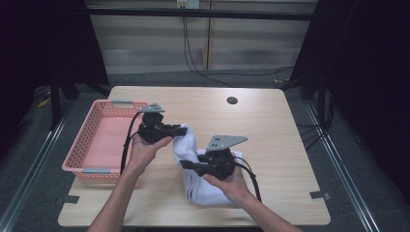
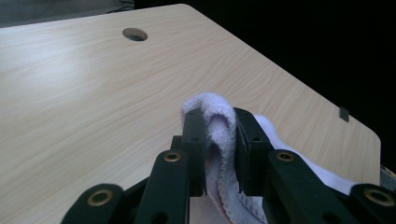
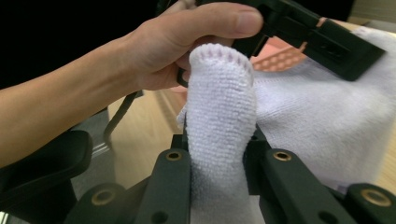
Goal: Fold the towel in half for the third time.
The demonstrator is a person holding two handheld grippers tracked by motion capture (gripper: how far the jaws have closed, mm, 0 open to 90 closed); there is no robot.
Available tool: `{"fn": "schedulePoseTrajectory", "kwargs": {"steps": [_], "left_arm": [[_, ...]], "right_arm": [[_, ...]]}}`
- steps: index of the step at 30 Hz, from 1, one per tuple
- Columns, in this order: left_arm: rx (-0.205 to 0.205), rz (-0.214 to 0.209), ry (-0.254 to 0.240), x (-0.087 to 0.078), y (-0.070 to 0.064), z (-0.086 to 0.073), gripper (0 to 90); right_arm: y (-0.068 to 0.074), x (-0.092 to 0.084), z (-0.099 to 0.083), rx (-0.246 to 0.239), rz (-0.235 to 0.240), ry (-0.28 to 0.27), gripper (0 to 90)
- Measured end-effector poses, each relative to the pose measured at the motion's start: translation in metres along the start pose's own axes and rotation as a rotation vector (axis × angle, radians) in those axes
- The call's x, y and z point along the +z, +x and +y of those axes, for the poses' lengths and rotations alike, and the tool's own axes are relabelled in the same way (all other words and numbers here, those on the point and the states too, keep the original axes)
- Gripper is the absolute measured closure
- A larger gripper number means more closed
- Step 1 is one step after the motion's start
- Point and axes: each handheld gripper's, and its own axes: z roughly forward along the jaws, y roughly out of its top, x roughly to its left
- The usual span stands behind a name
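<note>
High view: We see a person at a wooden table (image 1: pixel 270 125), a gripper in each hand, both meeting on a white towel (image 1: pixel 186 145) near the table's middle. The left gripper (image 1: pixel 181 129) holds the towel's far edge; the right gripper (image 1: pixel 186 164) holds its near side. A pink basket (image 1: pixel 82 140) sits just left of the towel.

Left gripper view: The jaws are clamped on a folded edge of the towel (image 2: pixel 219 126), lifted off the tabletop. A round hole (image 2: pixel 135 34) shows farther along the table.

Right gripper view: The jaws pinch a stitched corner of the towel (image 3: pixel 222 107), standing upright between them. Beyond it, we see the left hand (image 3: pixel 187 42) on its gripper, with the rest of the cloth spread right.

Step in hand: We judge this a two-point hold for folding or lifting the towel.

Next move: Likely both grippers travelling together, cloth kept taut, without either grip slipping.
</note>
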Motion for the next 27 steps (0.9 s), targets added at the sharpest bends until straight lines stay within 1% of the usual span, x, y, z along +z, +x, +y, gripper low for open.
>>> {"fn": "schedulePoseTrajectory", "kwargs": {"steps": [3,7,9,10,11,12,14,15,16,17,19,21,22,23,25,26,27], "left_arm": [[0.010,-0.009,0.018,0.016,-0.007,0.005,76.2],[0.005,-0.038,0.039,0.042,-0.015,0.002,75.8],[0.004,-0.052,0.058,0.054,-0.021,0.001,75.8],[0.005,-0.055,0.072,0.061,-0.024,0.002,75.8],[0.006,-0.063,0.071,0.065,-0.027,0.002,75.8],[0.008,-0.074,0.072,0.070,-0.029,0.001,75.8],[0.030,-0.060,0.103,0.082,-0.034,-0.001,75.7],[0.028,-0.072,0.109,0.088,-0.036,-0.001,75.6],[0.019,-0.073,0.110,0.093,-0.038,-0.003,75.6],[0.024,-0.073,0.118,0.098,-0.039,-0.004,75.6],[0.015,-0.075,0.128,0.110,-0.044,-0.009,75.7],[0.018,-0.085,0.137,0.122,-0.046,-0.013,75.7],[0.006,-0.087,0.143,0.127,-0.047,-0.015,75.6],[-0.002,-0.091,0.146,0.133,-0.048,-0.017,75.3],[-0.003,-0.104,0.158,0.142,-0.051,-0.019,74.3],[-0.001,-0.106,0.163,0.146,-0.052,-0.020,73.9],[0.002,-0.104,0.162,0.150,-0.055,-0.021,73.0]], "right_arm": [[-0.007,-0.016,-0.009,0.010,-0.036,-0.008,76.9],[-0.013,-0.031,-0.028,0.042,-0.079,-0.003,76.0],[-0.014,-0.040,-0.038,0.060,-0.096,0.001,74.9],[-0.015,-0.044,-0.043,0.064,-0.106,0.010,74.3],[-0.016,-0.050,-0.049,0.071,-0.119,0.019,73.2],[-0.017,-0.054,-0.053,0.070,-0.123,0.027,72.8],[-0.020,-0.065,-0.064,0.081,-0.142,0.033,71.6],[-0.022,-0.068,-0.069,0.086,-0.151,0.046,71.6],[-0.024,-0.071,-0.074,0.089,-0.160,0.056,71.3],[-0.026,-0.074,-0.079,0.100,-0.164,0.061,69.5],[-0.028,-0.078,-0.087,0.106,-0.160,0.083,68.5],[-0.030,-0.081,-0.093,0.114,-0.167,0.100,66.9],[-0.030,-0.083,-0.096,0.121,-0.170,0.108,66.2],[-0.030,-0.085,-0.099,0.115,-0.176,0.121,64.4],[-0.030,-0.089,-0.106,0.116,-0.189,0.146,60.5],[-0.030,-0.091,-0.110,0.119,-0.189,0.156,59.5],[-0.031,-0.094,-0.113,0.133,-0.193,0.163,56.8]]}}
